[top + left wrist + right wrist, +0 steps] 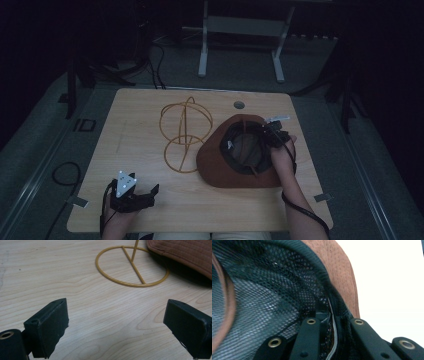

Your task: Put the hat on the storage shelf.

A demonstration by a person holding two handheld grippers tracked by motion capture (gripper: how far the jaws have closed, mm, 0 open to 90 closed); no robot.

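My right tool (274, 131) pinches the brown hat (215, 165) by its rim, near the worktop's (150, 210) right edge. My left tool (134, 194) is wide open, holding nothing. The gold wire stand (185, 131) is bare, so I think the hat goes there next.

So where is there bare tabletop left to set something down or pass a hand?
The table is bare along its left side beside the wire stand, and across the near edge between the open left gripper and the hat. Centre and right are crowded: stand, hat, right gripper.
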